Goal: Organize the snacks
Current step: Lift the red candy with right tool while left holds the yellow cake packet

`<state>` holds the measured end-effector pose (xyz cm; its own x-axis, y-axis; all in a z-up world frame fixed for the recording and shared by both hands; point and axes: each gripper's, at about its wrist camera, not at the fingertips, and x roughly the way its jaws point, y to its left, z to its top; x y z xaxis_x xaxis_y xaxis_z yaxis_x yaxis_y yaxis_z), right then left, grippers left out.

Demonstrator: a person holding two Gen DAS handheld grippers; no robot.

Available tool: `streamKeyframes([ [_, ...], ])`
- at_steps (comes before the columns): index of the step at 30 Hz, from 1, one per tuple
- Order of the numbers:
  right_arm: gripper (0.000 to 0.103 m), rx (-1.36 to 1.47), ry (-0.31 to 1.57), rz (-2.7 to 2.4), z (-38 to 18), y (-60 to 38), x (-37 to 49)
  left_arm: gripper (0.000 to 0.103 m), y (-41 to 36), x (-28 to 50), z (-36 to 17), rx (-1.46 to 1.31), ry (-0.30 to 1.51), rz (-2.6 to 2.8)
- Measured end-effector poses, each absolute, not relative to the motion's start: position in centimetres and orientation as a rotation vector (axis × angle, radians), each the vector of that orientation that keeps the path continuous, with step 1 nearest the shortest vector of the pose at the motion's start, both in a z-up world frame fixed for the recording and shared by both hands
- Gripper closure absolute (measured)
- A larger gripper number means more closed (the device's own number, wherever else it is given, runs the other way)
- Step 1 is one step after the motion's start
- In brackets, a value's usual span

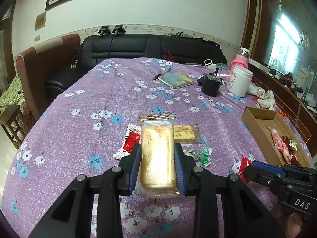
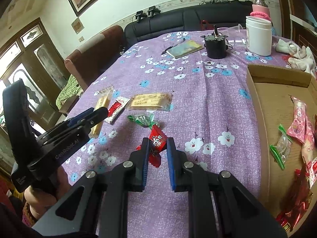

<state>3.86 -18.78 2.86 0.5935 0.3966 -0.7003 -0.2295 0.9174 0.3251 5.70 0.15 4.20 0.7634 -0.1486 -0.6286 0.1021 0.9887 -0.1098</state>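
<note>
Left gripper (image 1: 157,150): jaws pinching a clear-wrapped yellow cake (image 1: 157,154) by its long sides, held at centre frame in the left wrist view, above the purple flowered cloth on the table (image 1: 89,91).

Right gripper (image 2: 157,144): jaws closed on a red candy wrapper (image 2: 156,141), bottom centre of the right wrist view. Candy looks lifted just clear of the cloth; cannot tell for certain.

Loose on the cloth, middle of the right view: second wrapped cake (image 2: 150,101), flat; red-and-white sachet (image 2: 116,109) just left of it; green-wrapped candy (image 2: 143,120) below it, near the red candy.

Containers:
- Cardboard box (image 2: 263,107), open top, right edge of the right view, far flap folded inward. Inside: pink packets (image 2: 299,127), a clear packet with green ends (image 2: 281,146), and red foil wrappers (image 2: 295,202) at the lower right corner. The far part of the box floor is bare.
- White tub (image 2: 258,36), upper right, upright; contents not visible.
- Black pot (image 2: 215,46), left of the tub, a stick-like thing standing in it.
- Bottle in a pink knitted sleeve (image 2: 260,8) behind the tub.

Notebook (image 2: 186,48) with a pen (image 2: 172,47) alongside, left of the pot. White cloth (image 2: 297,55) bunched at the far right.
</note>
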Motion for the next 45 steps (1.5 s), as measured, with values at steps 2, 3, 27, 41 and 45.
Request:
streamKeyframes([
  [2, 0.084, 0.214, 0.864, 0.369, 2.8, -18.9, 4.0, 0.070, 0.0, 5.7, 4.2, -0.068, 0.690, -0.138],
  [3, 0.084, 0.212, 0.864, 0.366, 2.8, -18.9, 4.1, 0.070, 0.0, 5.7, 4.2, -0.067, 0.689, -0.139],
  [27, 0.084, 0.311, 0.856, 0.302, 3.0, -22.9, 5.3, 0.070, -0.8, 5.8, 3.9, -0.043, 0.693, -0.164],
  [41, 0.084, 0.323, 0.812, 0.291, 4.2, -23.7, 4.7, 0.070, 0.5, 5.2, 4.8, -0.047, 0.644, -0.129],
  [45, 0.084, 0.382, 0.752, 0.250, 5.9, -26.5, 4.2, 0.071, 2.9, 5.6, 4.9, -0.123, 0.652, -0.096],
])
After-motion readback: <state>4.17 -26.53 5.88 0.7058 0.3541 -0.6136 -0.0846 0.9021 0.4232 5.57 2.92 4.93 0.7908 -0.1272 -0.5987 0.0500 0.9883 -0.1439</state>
